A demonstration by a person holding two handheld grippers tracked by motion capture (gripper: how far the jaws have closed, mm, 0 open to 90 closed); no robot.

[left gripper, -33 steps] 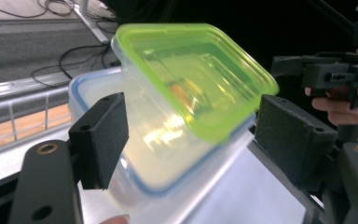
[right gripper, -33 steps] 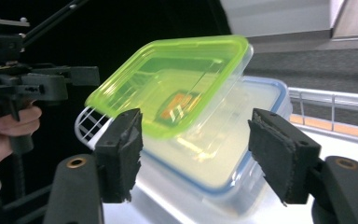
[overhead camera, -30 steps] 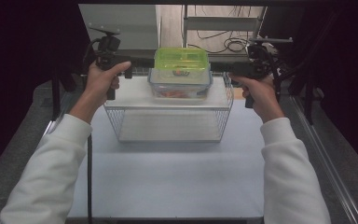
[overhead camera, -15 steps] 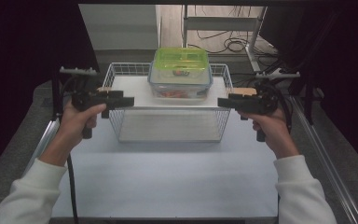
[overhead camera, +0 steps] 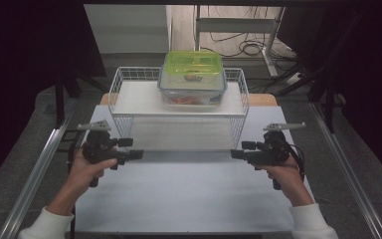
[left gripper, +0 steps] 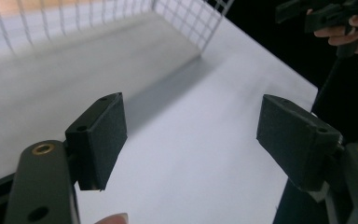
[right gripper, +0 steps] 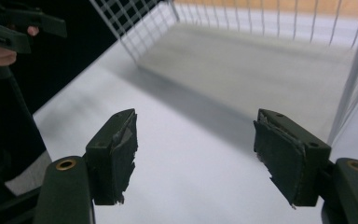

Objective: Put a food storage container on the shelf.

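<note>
The left gripper [overhead camera: 135,155] and right gripper [overhead camera: 236,155] are hovering over the white worktop [overhead camera: 189,199], jaws gaping wide and empty, facing each other. The lidded container [overhead camera: 192,78] is sitting at twelve o'clock atop the wire rack [overhead camera: 115,97].

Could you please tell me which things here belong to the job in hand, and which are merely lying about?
Job in hand:
- left gripper, open
- right gripper, open
- wire rack
- clear container on the rack
- green-lidded container stacked on it

Lying about:
- cables on the floor beyond the table
</note>
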